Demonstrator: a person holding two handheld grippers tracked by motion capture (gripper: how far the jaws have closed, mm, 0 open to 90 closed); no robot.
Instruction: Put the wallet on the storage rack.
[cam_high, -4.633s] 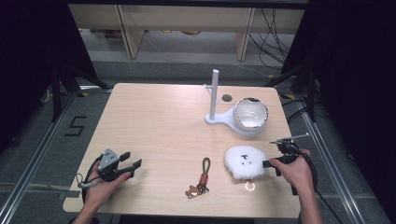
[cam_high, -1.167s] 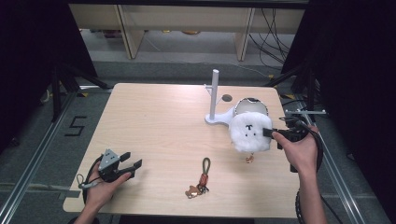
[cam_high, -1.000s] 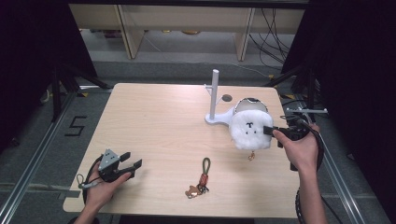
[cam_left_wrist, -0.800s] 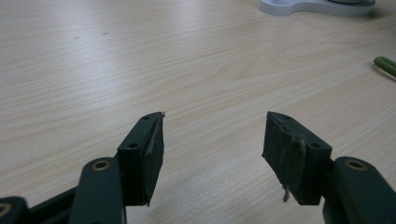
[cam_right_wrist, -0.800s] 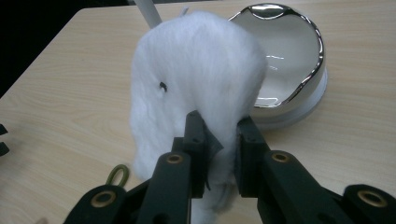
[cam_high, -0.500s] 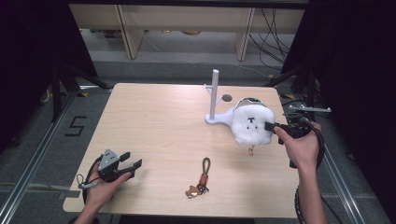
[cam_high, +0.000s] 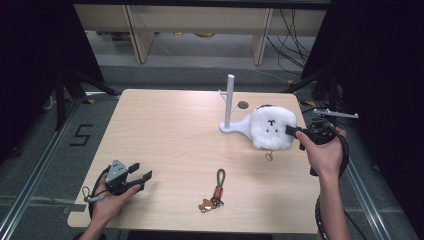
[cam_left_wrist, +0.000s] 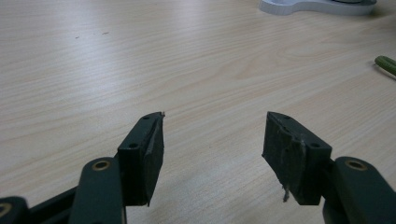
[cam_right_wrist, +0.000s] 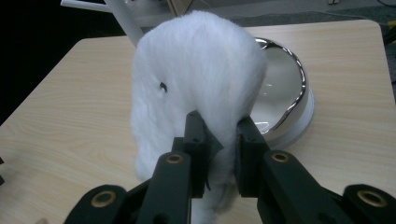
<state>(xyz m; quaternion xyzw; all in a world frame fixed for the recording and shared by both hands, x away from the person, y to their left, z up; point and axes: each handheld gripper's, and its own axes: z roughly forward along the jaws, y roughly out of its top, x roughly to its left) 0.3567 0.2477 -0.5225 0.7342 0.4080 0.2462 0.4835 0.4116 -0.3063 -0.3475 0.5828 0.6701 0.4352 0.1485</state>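
Note:
A white fluffy plush (cam_high: 271, 128) with a small black face hangs in the air at the table's right side, and my right gripper (cam_high: 295, 134) is shut on its edge. In the right gripper view both black jaws pinch the white plush (cam_right_wrist: 196, 93), which hangs in front of a shiny round bowl (cam_right_wrist: 285, 98) on a white stand. A small metal ring (cam_high: 269, 156) dangles below the plush. My left gripper (cam_high: 141, 175) rests open on the table near the front left corner, with nothing between its fingers (cam_left_wrist: 144, 154).
A white stand with an upright post (cam_high: 230, 102) sits at the back right of the wooden table (cam_high: 165, 135). A brown and green keychain strap (cam_high: 216, 190) lies near the front middle. Its green end (cam_left_wrist: 385, 64) shows in the left gripper view.
My right gripper has carried the plush from the table front up and back toward the stand, now over the bowl. The left gripper has stayed put.

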